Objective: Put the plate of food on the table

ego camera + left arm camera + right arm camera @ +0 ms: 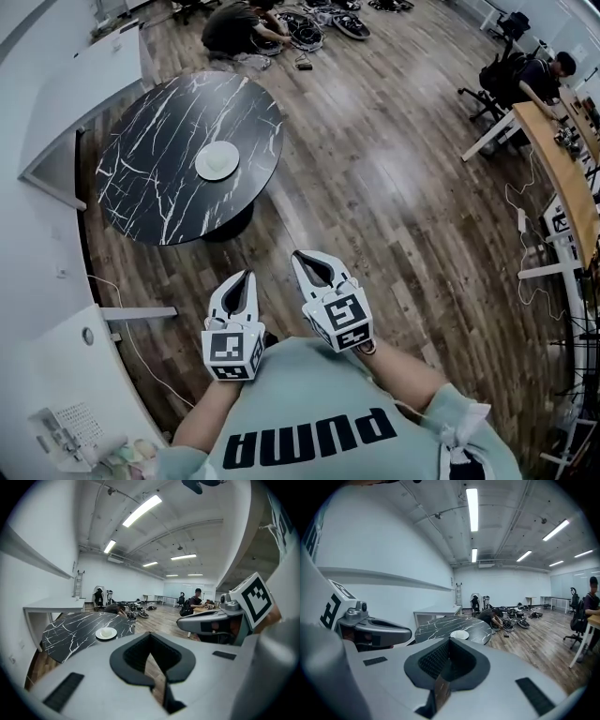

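Note:
A white plate with a pale mound of food on it rests on the round black marble table, well ahead of me and to the left. Both grippers hang close to my chest, far from the table. My left gripper is shut with nothing in it, and my right gripper beside it is likewise shut and empty. The left gripper view shows the plate on the table beyond the closed left gripper. The right gripper view shows the plate past the closed right gripper.
A white counter runs along the left wall beside the table. A person crouches by cables on the wooden floor at the far end. At the right stands a long wooden desk with a seated person.

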Available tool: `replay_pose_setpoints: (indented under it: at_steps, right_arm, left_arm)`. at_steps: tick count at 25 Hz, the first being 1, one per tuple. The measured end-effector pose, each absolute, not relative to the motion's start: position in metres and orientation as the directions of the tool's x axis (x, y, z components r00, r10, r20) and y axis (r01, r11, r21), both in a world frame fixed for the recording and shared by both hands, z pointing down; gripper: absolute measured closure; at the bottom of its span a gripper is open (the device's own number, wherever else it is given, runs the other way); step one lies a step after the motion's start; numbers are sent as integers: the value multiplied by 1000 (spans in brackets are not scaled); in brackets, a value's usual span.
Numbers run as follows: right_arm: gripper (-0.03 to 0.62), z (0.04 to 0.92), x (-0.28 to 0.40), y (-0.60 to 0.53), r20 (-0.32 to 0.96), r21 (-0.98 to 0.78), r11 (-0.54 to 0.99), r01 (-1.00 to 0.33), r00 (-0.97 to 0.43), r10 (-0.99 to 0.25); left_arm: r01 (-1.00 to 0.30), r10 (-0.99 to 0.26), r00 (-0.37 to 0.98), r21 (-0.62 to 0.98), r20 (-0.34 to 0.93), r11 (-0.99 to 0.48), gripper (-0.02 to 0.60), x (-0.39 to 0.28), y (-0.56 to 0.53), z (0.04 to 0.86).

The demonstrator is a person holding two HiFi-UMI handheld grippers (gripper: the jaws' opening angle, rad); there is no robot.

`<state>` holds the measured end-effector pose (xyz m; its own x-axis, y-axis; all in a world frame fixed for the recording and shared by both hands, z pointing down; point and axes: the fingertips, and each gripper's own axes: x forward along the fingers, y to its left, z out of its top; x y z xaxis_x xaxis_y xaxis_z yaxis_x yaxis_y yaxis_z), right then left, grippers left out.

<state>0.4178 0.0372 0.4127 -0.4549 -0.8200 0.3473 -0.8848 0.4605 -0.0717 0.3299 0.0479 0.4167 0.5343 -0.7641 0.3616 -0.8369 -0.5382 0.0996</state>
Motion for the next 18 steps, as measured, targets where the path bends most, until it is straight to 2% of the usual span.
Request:
replay_pose_setpoints:
  at_steps: [10, 18]
  right_arm:
    - [585, 414, 525, 119, 288, -61, 582, -811, -573, -767]
    - [586, 402, 558, 166, 252, -105, 651, -752, -653, -714]
  left_arm:
    - [-905, -841, 410, 43, 354, -424, 575, 438, 145, 412]
    - [-947, -886, 306, 16, 347, -321, 575, 468, 204, 397]
